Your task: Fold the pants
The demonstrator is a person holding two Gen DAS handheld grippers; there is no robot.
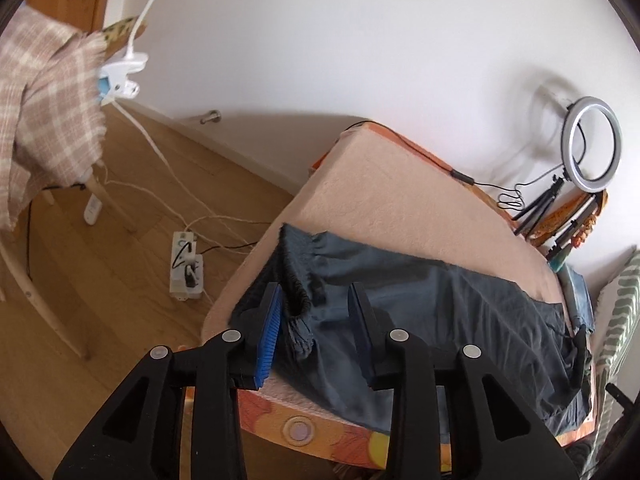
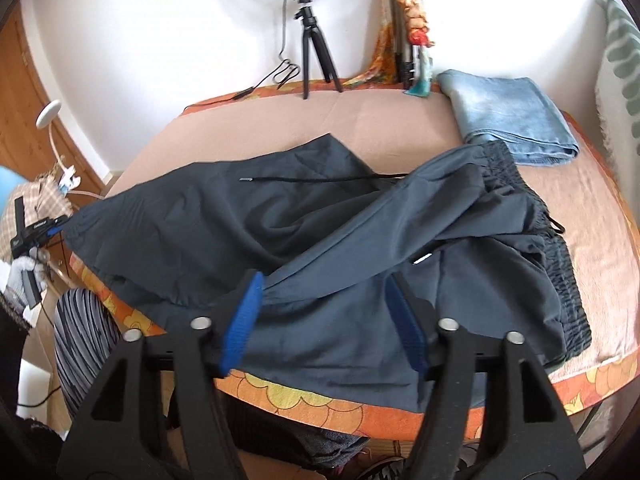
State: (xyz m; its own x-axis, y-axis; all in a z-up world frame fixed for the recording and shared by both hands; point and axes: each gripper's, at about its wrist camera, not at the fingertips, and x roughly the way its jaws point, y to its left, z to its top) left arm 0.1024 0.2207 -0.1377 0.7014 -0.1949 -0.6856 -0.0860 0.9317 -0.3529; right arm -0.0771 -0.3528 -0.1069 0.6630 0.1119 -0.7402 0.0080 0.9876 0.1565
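Left hand-held gripper [image 1: 316, 312]: jaws spread, hovering over ruffled cuff end of dark pants [image 1: 420, 304], gripping nothing. Pants lie crumpled across pink-covered worktop [image 2: 400, 120], one leg draped diagonally. Right hand-held gripper [image 2: 324, 312]: jaws spread, over pants' near edge. Folded jeans [image 2: 508, 116] far right.

White plaster wall [image 1: 360, 40] behind round table w/ peach cloth over orange floral cover [image 2: 400, 120]. At table's far edge vs wall: silver ring light on black mini tripod [image 2: 306, 20], folded tripod wrapped in orange fabric [image 2: 412, 32] just right of it. Folded light-blue denim [image 2: 508, 116] on cloth, far right. Left of table: oak plank floor [image 1: 100, 280], white power strip w/ cords [image 1: 186, 272], pale wood chair draped w/ beige plaid cloth [image 1: 44, 100], white clip lamp [image 1: 124, 72]. Daylight, soft shadows.
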